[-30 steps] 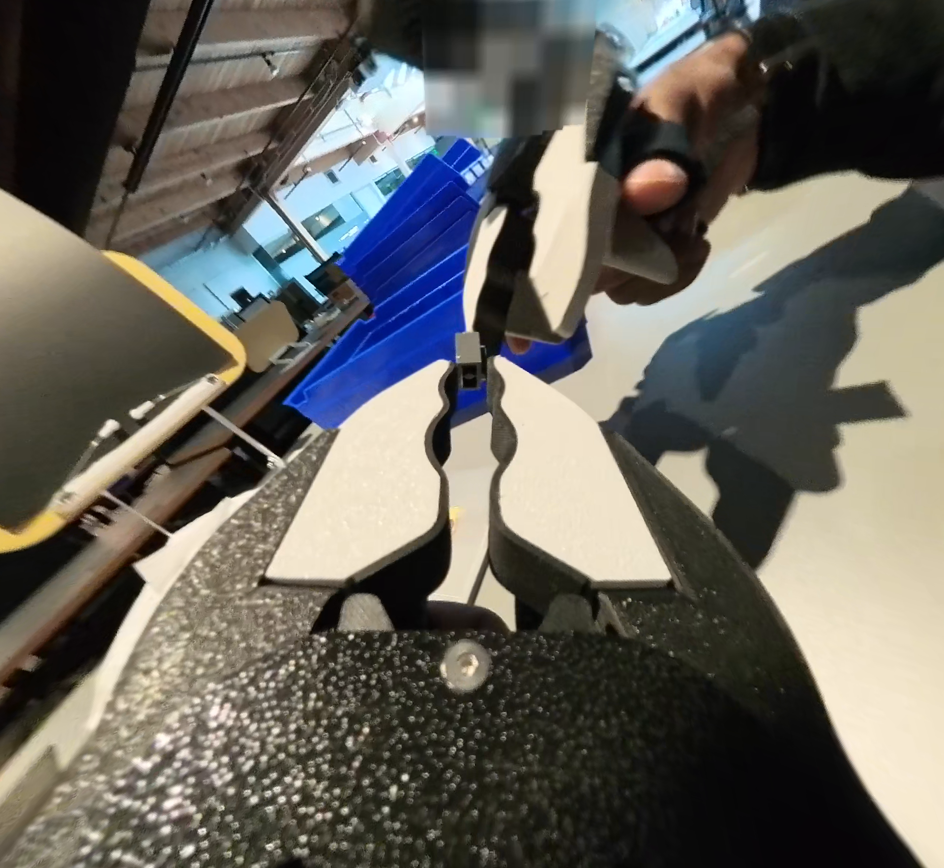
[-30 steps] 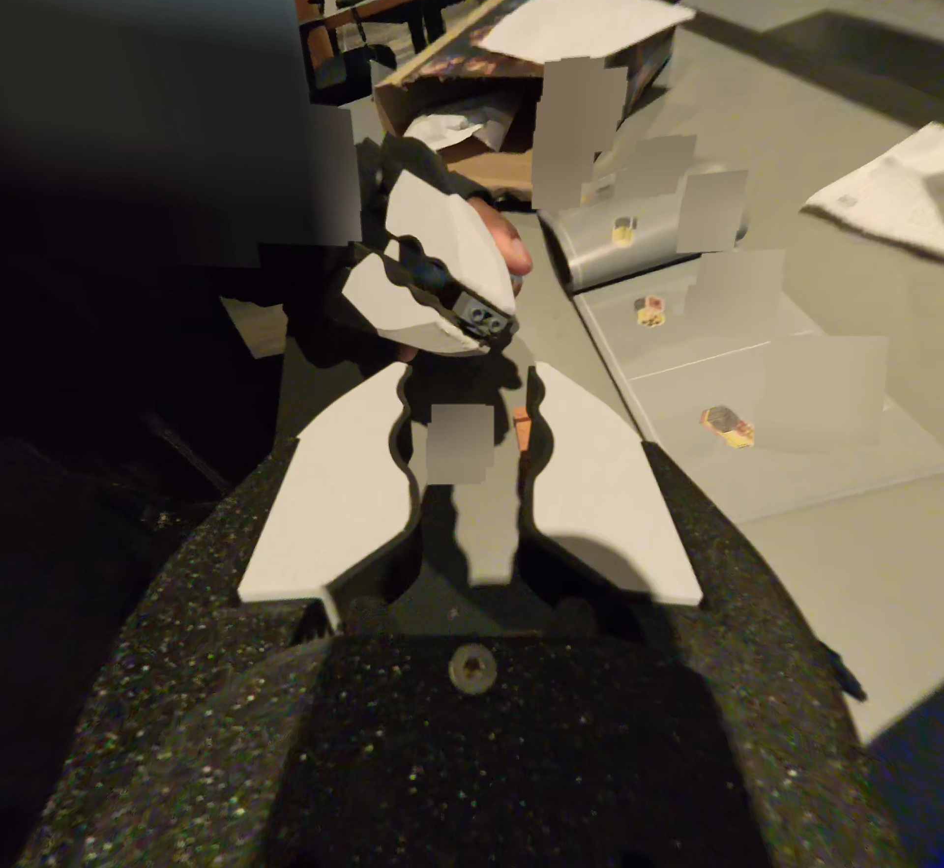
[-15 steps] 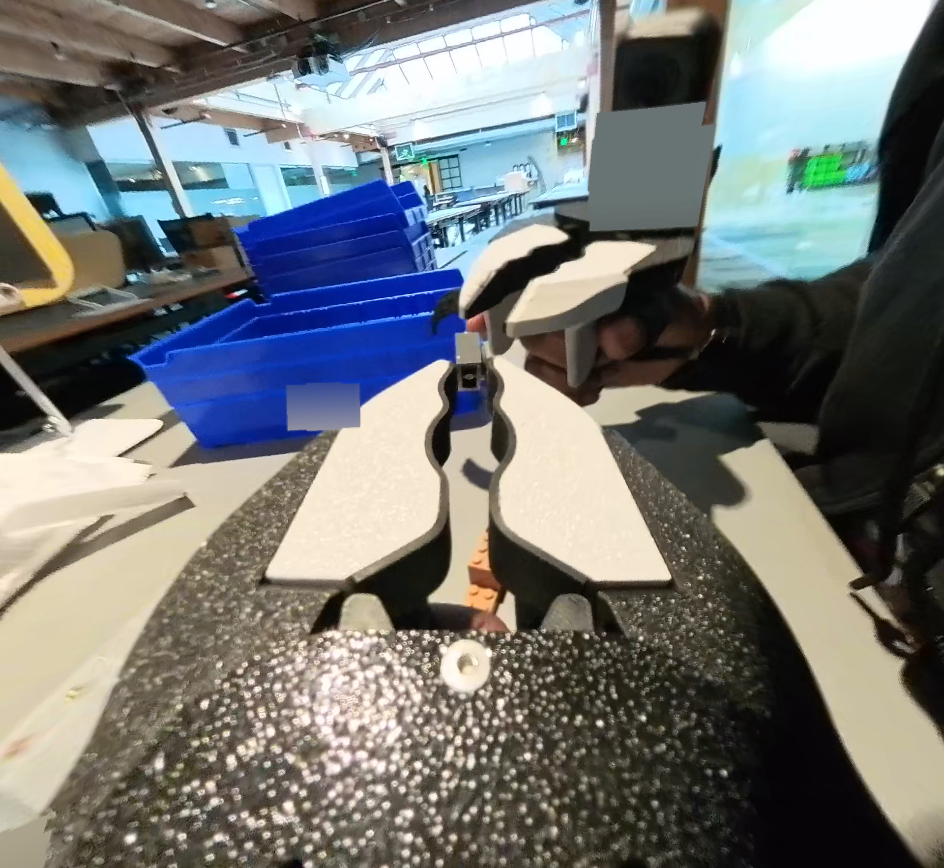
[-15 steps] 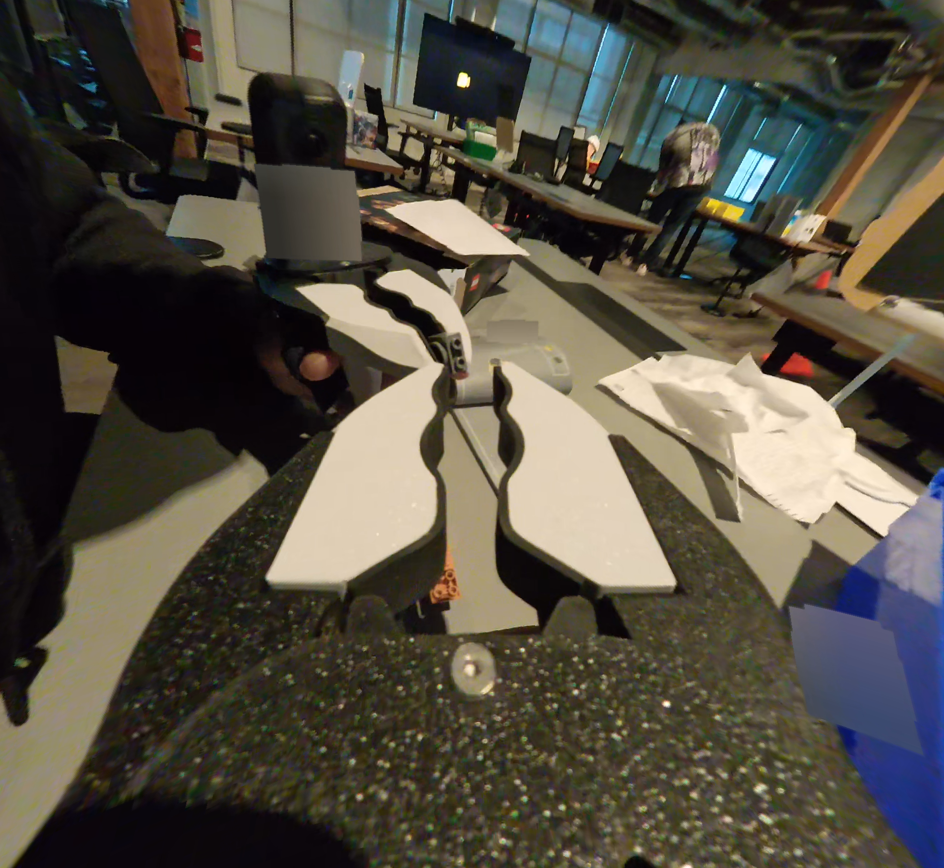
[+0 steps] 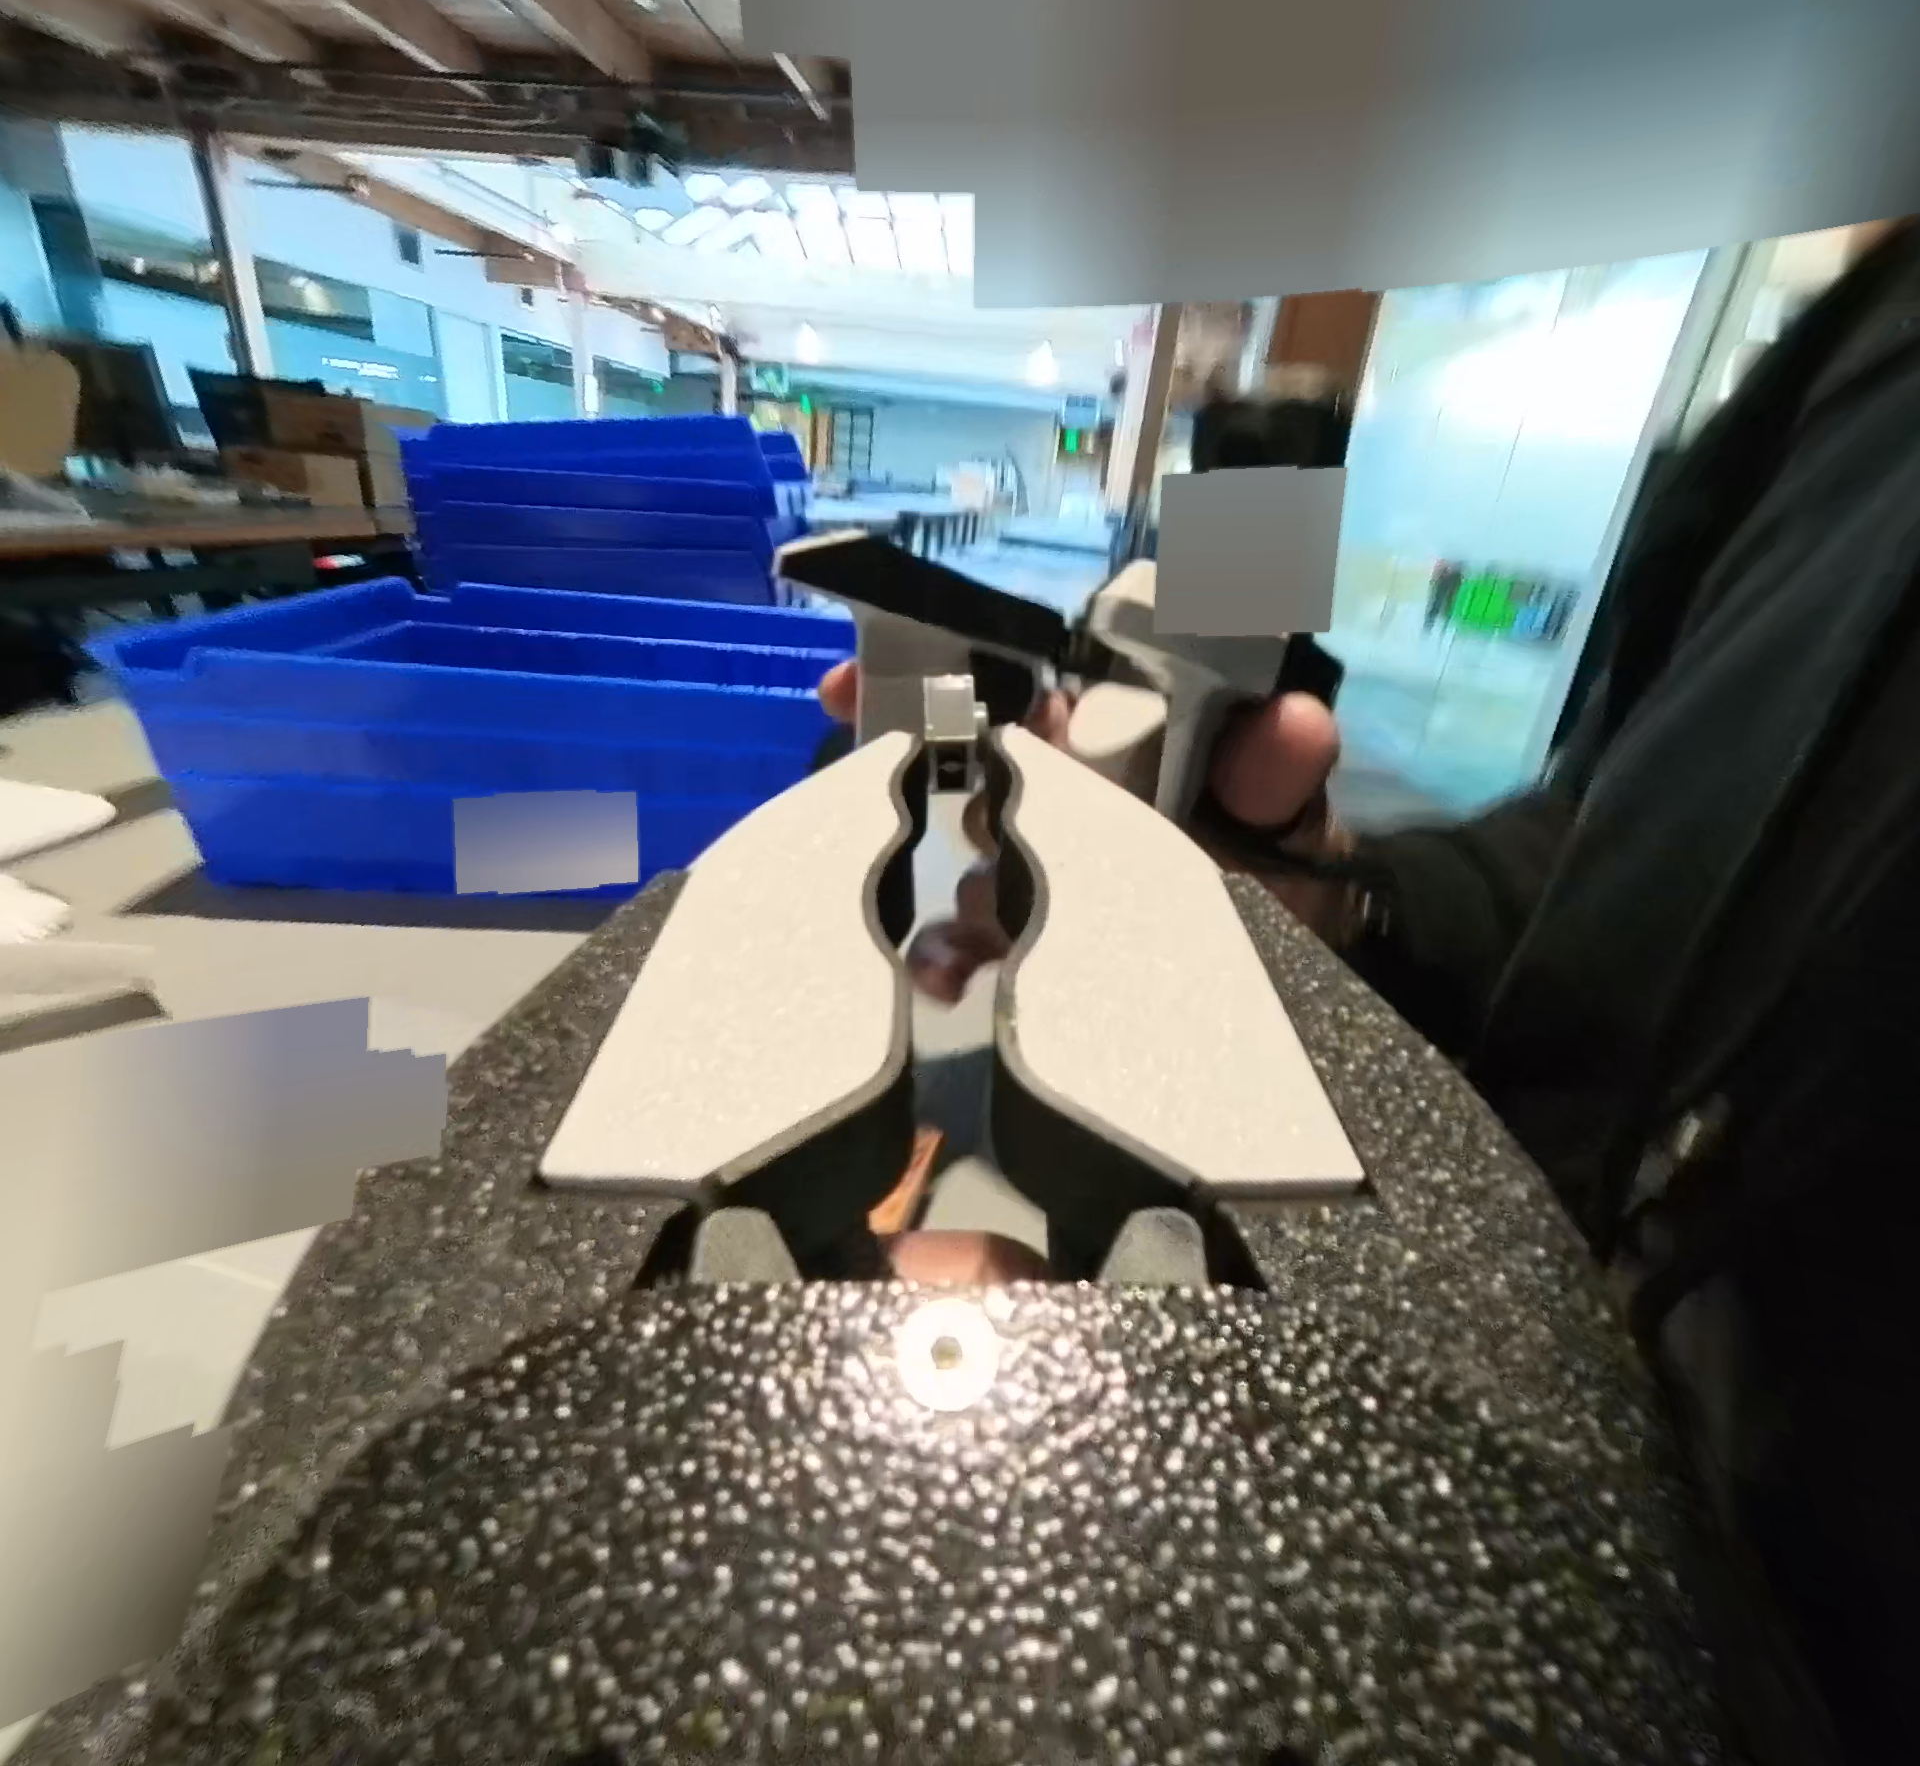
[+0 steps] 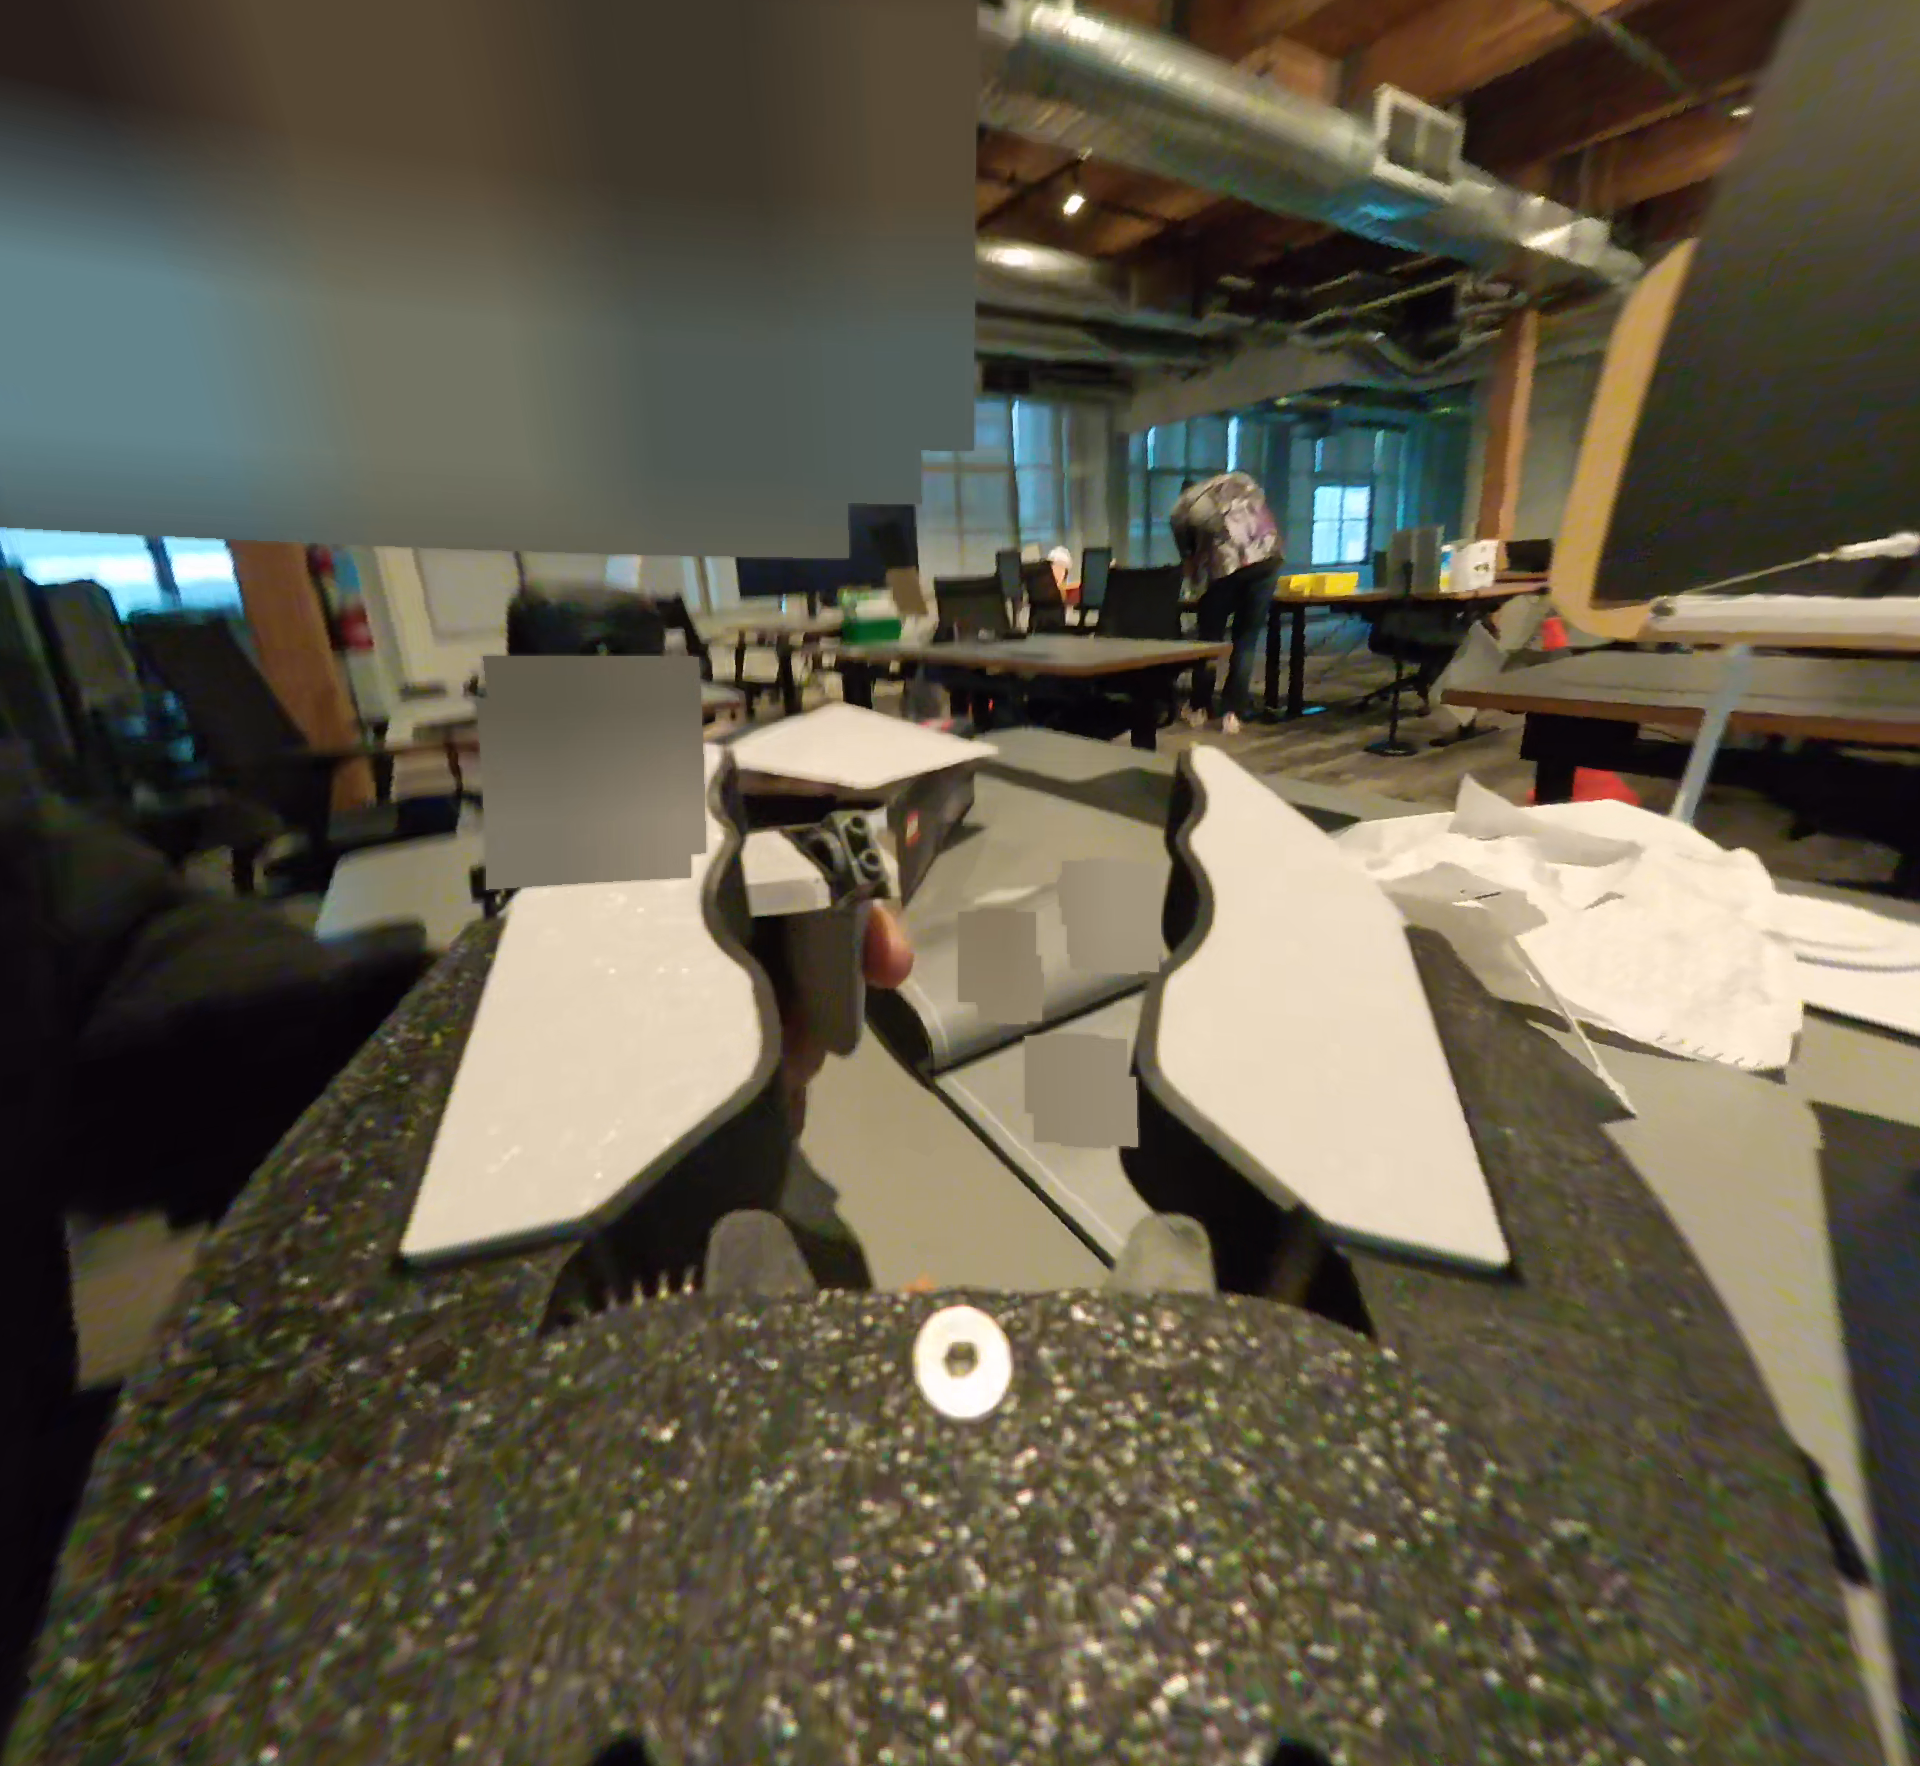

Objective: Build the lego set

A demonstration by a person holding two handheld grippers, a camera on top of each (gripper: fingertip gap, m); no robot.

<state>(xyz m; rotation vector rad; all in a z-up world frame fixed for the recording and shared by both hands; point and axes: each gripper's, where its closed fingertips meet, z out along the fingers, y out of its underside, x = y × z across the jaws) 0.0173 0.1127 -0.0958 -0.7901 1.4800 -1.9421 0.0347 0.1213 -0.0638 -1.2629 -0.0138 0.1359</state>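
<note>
Grey plastic, small and rigid: a lego piece (image 5: 951, 714) sits pinched at the tip of the left tool (image 5: 951, 760), held above the bench (image 5: 312, 947). Light and slippery, it looks best gripped on its flat sides. The right tool (image 6: 951, 843) gapes empty.

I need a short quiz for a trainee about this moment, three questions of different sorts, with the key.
1. True or false: the left gripper holds a small grey brick at the tips of its jaws.
2. The jaws of the right gripper stand: A) wide apart, holding nothing; B) shut on an orange brick; C) out of sight.
3. Fill in: in the left wrist view, the bins stacked on the table are ____ in colour.

Key: 1 true; 2 A; 3 blue.
</note>
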